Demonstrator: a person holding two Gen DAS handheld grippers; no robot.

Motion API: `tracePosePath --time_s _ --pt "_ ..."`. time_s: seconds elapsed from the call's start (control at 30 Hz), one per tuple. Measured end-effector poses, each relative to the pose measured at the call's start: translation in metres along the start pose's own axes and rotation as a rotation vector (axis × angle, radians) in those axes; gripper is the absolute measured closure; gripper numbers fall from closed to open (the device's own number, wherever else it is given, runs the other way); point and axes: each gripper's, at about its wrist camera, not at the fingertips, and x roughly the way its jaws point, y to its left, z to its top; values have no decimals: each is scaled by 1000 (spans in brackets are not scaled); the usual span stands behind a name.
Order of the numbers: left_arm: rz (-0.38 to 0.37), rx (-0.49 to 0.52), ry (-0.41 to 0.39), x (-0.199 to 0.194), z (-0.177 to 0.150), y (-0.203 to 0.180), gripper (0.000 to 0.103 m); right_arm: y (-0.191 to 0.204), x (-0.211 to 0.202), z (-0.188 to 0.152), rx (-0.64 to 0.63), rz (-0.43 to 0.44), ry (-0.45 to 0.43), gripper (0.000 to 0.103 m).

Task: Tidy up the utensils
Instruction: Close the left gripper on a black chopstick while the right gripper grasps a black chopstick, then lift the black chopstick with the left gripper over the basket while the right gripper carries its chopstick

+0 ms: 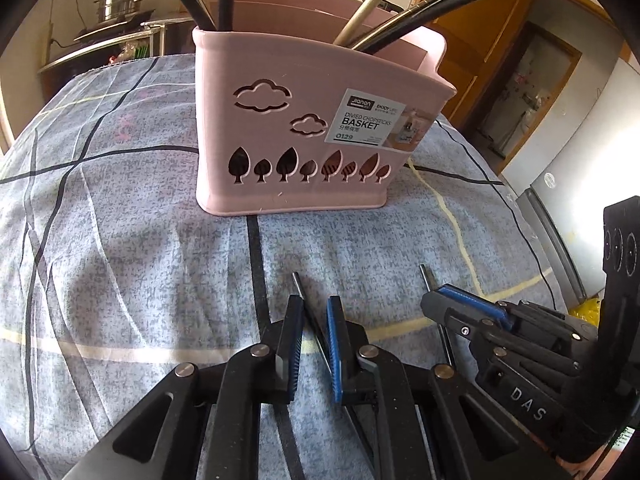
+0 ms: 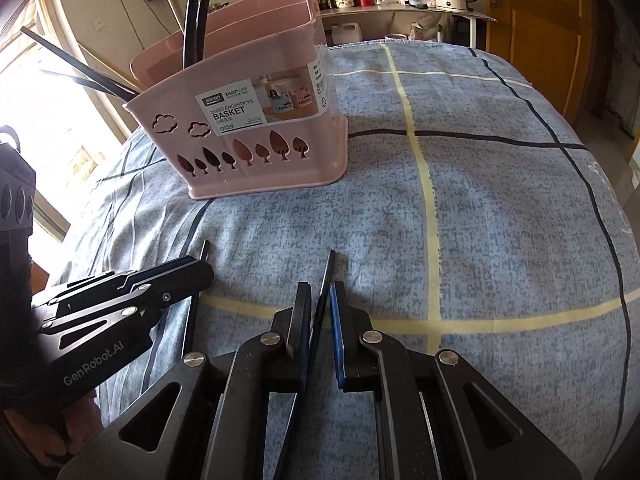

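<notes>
On the grey checked cloth (image 1: 120, 240), the left gripper (image 1: 314, 312) sits low with its two pads a little apart. A dark chopstick (image 1: 310, 320) runs between them along the line of the fingers, its tip poking out ahead toward the pink basket (image 1: 304, 128). Whether the pads actually pinch it cannot be told.

The basket stands upright just beyond, on the cloth, with other chopsticks (image 1: 420, 12) leaning out of its front compartments.

Further right, the right gripper (image 2: 322, 304) lies beside the left one, close to it. Its fingers are narrowed around a second chopstick (image 2: 325, 280), which also points forward toward the basket (image 2: 256, 120); a firm grasp cannot be confirmed. Both sticks lie roughly parallel, tips away from the holder.
</notes>
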Motion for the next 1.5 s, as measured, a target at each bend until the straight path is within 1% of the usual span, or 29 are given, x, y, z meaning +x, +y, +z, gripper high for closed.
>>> tracePosePath --time_s 0.03,0.1,0.17,0.3,0.47,0.63,0.93,1.13,1.23,1.37,1.5 --pt "7 2 -1 0 0 -2 92 0 1 1 -1 -2 2 94" --pt "22 14 -2 1 -1 -5 92 1 2 2 0 -8 6 97" --pt "35 23 -1 1 0 -5 96 2 2 3 -12 -15 10 97" --pt "26 12 12 0 3 -4 96 2 1 4 -19 -7 19 97" --pt "9 2 -6 -15 11 2 98 4 -14 10 -25 12 -14 98" --pt "-12 16 -58 -43 24 0 98 8 -35 20 -29 33 -64 98" --pt "-61 51 -189 -106 54 -9 99 16 -87 48 -42 61 -197 99" --pt "-73 87 -273 -142 75 -17 100 25 -122 65 -66 71 -299 99" --pt "-71 110 -309 -156 84 -21 100 27 -133 73 -77 70 -341 99" --pt "-66 118 -338 -168 88 -23 100 29 -146 77 -84 69 -383 99" --pt "-79 113 -340 -172 83 -22 100 29 -150 72 -86 71 -388 99"
